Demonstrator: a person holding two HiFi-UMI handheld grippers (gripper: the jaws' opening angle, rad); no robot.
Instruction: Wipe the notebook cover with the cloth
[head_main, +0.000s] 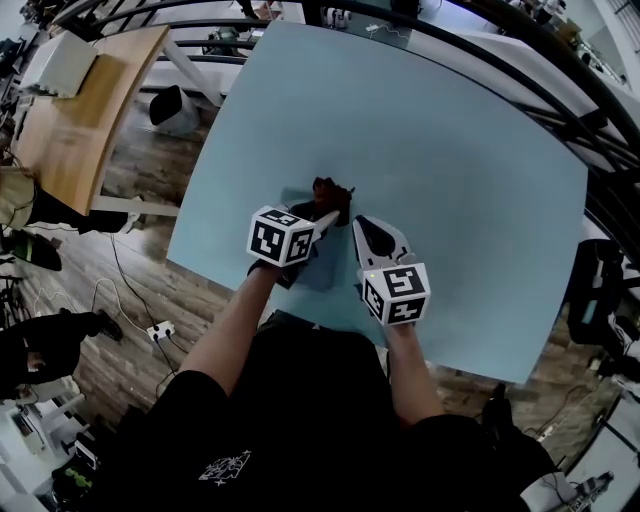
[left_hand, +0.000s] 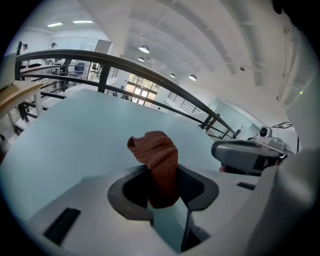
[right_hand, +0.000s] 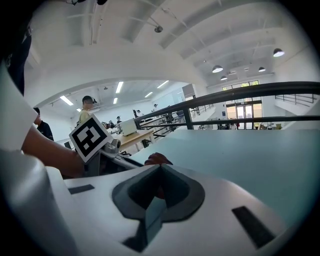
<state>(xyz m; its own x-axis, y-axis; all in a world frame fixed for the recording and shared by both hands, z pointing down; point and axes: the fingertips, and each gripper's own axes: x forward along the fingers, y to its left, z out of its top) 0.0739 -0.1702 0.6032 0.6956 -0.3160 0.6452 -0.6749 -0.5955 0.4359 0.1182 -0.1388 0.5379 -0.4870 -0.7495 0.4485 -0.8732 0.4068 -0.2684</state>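
Left gripper (left_hand: 163, 194) pinches the cloth (left_hand: 158, 150); right gripper (right_hand: 159, 168) closed.

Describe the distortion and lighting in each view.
Head view: fisheye bows the table edges, and a soft shadow lies near its front edge. Left gripper view: dark round vignette, railing bent into an arc, cloth sharp. Right gripper view: same vignette, ceiling lamps glare.
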